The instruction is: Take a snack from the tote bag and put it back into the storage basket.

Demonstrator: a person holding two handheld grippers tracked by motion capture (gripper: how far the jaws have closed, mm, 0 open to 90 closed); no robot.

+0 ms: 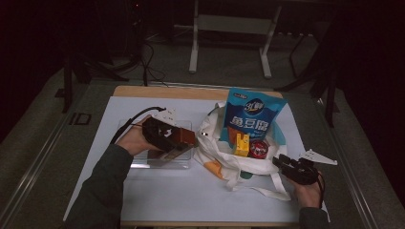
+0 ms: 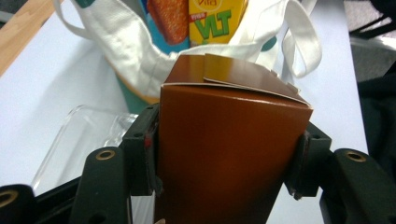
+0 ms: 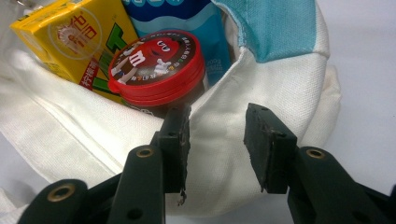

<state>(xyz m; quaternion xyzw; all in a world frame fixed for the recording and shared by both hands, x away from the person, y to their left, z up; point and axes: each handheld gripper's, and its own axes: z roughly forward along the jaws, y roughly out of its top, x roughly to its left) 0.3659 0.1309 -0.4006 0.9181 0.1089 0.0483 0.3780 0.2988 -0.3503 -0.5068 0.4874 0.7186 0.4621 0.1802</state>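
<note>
1. One brown box (image 2: 233, 154) is clamped between the left gripper's (image 1: 184, 143) jaws, held level over the clear tray (image 1: 143, 162), pointing toward the bag (image 1: 224, 152).
2. Parted jaws are held by the right gripper (image 1: 281, 161) at the bag's rim, gripping nothing.

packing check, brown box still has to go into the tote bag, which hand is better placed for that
Left. The left claw is clamped on the brown box, right beside the tote bag. The right claw is open and empty at the bag's rim, near the m&m's tub, so it likely only steadies.
</note>
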